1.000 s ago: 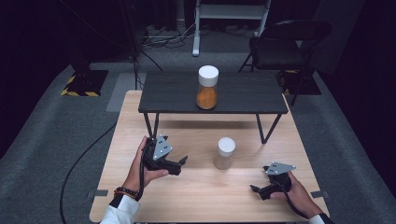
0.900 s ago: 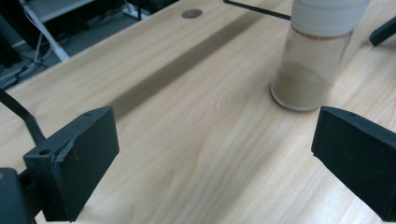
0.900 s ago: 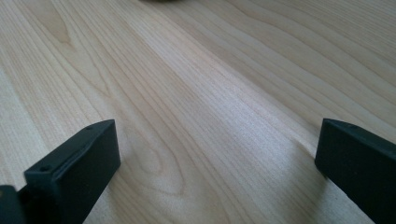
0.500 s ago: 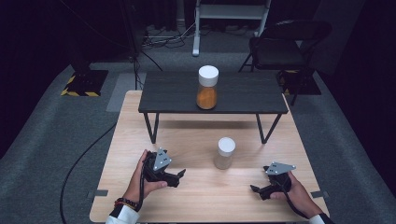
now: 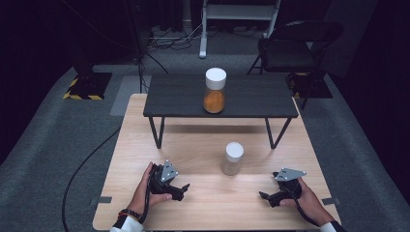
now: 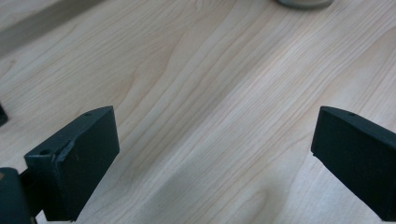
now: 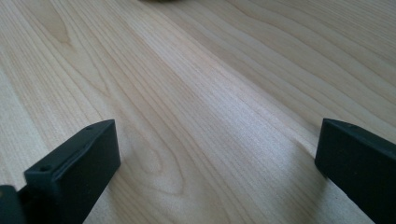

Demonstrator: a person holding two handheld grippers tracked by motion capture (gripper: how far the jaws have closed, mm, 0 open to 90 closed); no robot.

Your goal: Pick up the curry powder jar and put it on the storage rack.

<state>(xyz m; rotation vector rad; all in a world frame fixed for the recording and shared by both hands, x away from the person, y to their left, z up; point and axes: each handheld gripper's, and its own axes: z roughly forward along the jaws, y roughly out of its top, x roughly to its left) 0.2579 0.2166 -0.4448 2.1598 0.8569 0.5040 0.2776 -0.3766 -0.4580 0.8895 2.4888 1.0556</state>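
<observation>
The small jar [image 5: 233, 158] w/ the white lid is standing up on the light wood table [image 5: 203, 145], near the middle, in front of the little black table [image 5: 251, 96]. It's sitting between the two grippers but a bit farther from the person, and nothing is touching it. The left gripper [image 5: 183, 189] is resting low on the wood at the near left, w/ a hand [image 5: 145, 191] wrapped around it, and its jaws are pointing to the right, toward the middle of the table. In the left gripper view the two black jaws are standing wide apart w/ just bare wood between them, so that claw is let go & holding nothing. The round bottom of the small jar is peeking in at the top edge of that view [image 6: 303, 3]. The right gripper [image 5: 265, 197] is lying at the near right, w/ the other hand [image 5: 302, 198] on it, and its jaws are pointing left. In the right gripper view its jaws are spread wide too, w/ only wood grain in the gap, so it's also loose & empty. Both grippers are well apart from each other. A bigger jar [image 5: 214, 91] w/ a white lid and orange stuff inside is standing on the black table, farther back. A dark chair [image 5: 290, 48] is sitting on the grey floor behind the tables.
</observation>
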